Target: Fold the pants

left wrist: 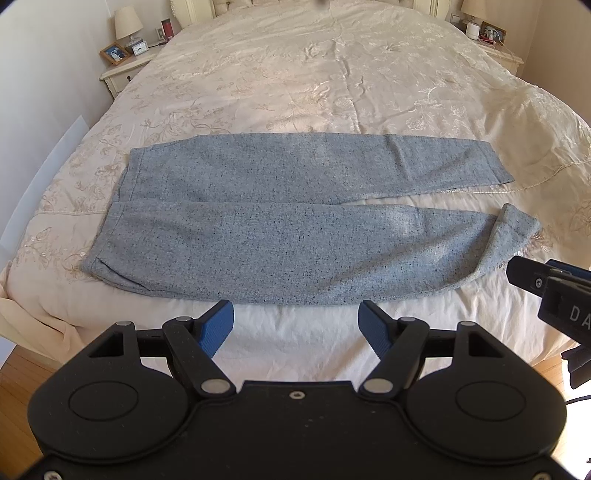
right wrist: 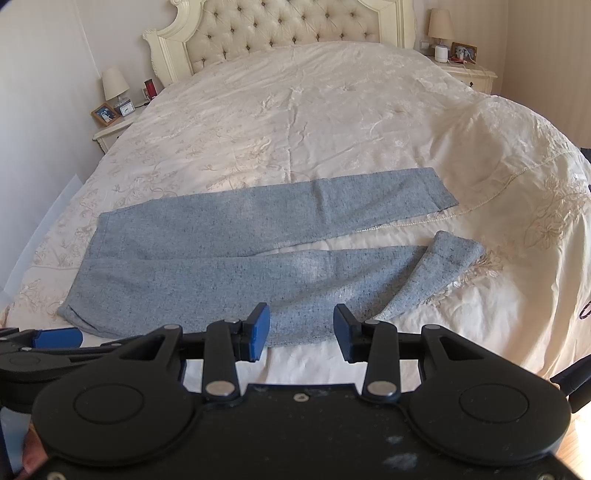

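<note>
Grey speckled pants lie spread flat across the near part of the bed, waistband at the left, two legs running right. The near leg's cuff is turned back on itself. The pants also show in the right wrist view. My left gripper is open and empty, just short of the near leg's lower edge. My right gripper is open and empty, over the same edge further right. It appears in the left wrist view at the right edge.
The bed has a cream embroidered cover and a tufted headboard. Nightstands with lamps and photo frames stand at the left and right. Wood floor shows beside the bed's near edge.
</note>
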Demonstrator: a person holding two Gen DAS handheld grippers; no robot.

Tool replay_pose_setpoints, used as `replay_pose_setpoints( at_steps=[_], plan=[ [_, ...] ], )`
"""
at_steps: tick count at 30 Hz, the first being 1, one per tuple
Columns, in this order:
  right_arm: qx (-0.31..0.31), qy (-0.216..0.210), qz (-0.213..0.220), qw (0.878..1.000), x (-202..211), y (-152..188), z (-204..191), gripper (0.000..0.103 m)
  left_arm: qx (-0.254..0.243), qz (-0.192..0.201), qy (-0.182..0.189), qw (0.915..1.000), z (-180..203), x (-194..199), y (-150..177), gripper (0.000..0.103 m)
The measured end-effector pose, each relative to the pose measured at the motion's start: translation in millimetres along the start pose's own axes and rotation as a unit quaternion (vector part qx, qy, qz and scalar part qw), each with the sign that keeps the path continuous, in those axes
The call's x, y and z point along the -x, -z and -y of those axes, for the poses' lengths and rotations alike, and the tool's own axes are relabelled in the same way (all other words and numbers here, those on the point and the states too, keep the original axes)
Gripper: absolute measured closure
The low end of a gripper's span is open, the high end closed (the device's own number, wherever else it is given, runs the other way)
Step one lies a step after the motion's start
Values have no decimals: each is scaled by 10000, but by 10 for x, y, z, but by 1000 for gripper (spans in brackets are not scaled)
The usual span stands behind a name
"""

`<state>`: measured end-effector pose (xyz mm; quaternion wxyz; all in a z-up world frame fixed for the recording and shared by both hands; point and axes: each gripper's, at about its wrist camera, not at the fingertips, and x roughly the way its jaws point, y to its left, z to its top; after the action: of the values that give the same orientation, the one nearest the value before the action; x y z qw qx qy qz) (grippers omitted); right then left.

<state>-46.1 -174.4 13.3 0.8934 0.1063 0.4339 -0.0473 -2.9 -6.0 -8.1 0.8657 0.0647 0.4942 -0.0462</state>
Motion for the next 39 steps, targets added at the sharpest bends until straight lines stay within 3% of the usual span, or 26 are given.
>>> replay_pose_setpoints(
  at_steps=[39],
  plan=[
    [78,-83,-83,9999,-42,-15,14,62,-8,-94,-30,10000,41,-58,-55,29]
  ],
)
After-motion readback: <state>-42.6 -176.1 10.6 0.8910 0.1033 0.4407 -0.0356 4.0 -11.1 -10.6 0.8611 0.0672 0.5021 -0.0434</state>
